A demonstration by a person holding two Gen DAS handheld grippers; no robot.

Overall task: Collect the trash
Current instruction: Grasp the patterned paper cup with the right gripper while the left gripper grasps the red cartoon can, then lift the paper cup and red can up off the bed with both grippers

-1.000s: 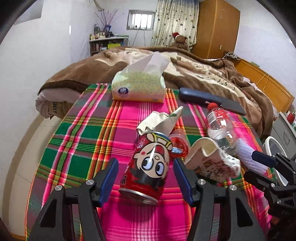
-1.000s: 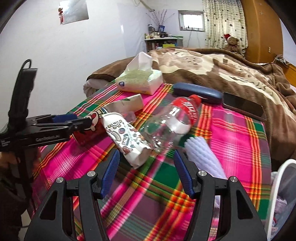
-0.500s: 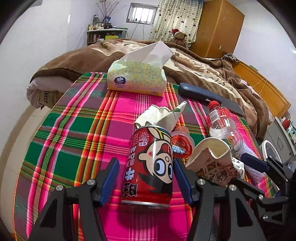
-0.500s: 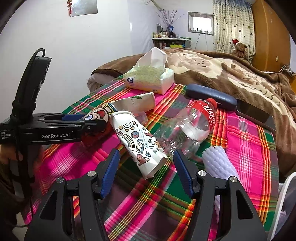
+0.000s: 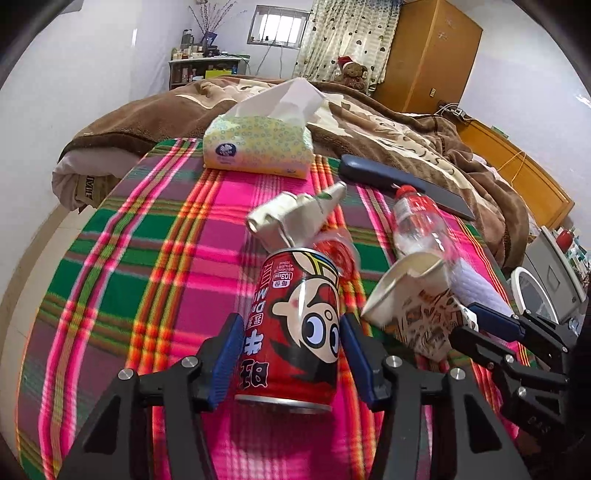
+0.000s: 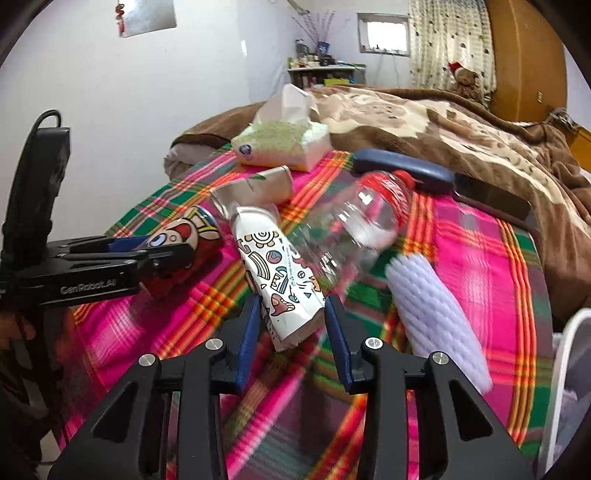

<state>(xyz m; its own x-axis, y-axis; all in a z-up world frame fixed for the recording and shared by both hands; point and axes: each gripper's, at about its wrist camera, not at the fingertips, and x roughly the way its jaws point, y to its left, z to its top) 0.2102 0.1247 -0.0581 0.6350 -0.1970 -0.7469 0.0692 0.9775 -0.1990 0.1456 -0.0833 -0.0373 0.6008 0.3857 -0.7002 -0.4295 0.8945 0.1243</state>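
Red cartoon can seemingly clamped in left tool, patterned carton in right tool.

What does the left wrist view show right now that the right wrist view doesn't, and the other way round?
Left wrist only: the left tongs, just closing, hugging the red can; the orange headboard.
Right wrist only: the right tongs, just closing, around the patterned carton; the foil sheet on the wall.
Both: can, carton, clear bottle, tissue pack, plaid cloth.
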